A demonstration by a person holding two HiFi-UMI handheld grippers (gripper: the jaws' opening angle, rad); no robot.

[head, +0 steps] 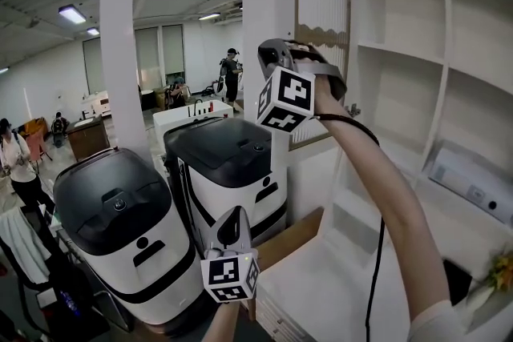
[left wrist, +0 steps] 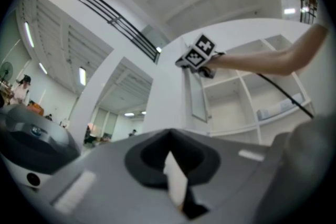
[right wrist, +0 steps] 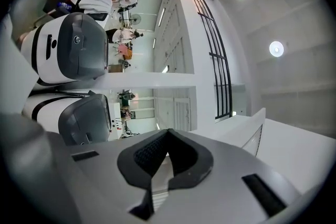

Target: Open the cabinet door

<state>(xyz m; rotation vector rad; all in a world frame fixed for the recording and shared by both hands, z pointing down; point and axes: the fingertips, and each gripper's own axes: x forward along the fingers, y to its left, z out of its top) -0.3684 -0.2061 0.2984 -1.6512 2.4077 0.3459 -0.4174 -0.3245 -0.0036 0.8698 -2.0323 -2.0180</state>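
Note:
The white cabinet door with a ribbed glass panel stands swung out, edge-on to me, in front of the white shelves. My right gripper is raised at the door's left side, close to its free edge, and its jaws are shut with nothing between them. In the right gripper view the door lies just right of the right gripper. My left gripper hangs low in front of me, shut and holding nothing. The left gripper view looks up past the left gripper at the right gripper and the door.
Two white and black machines stand below left of the door. A white pillar rises behind them. A white device lies on a right-hand shelf and yellow flowers show at bottom right. People stand far off at the left.

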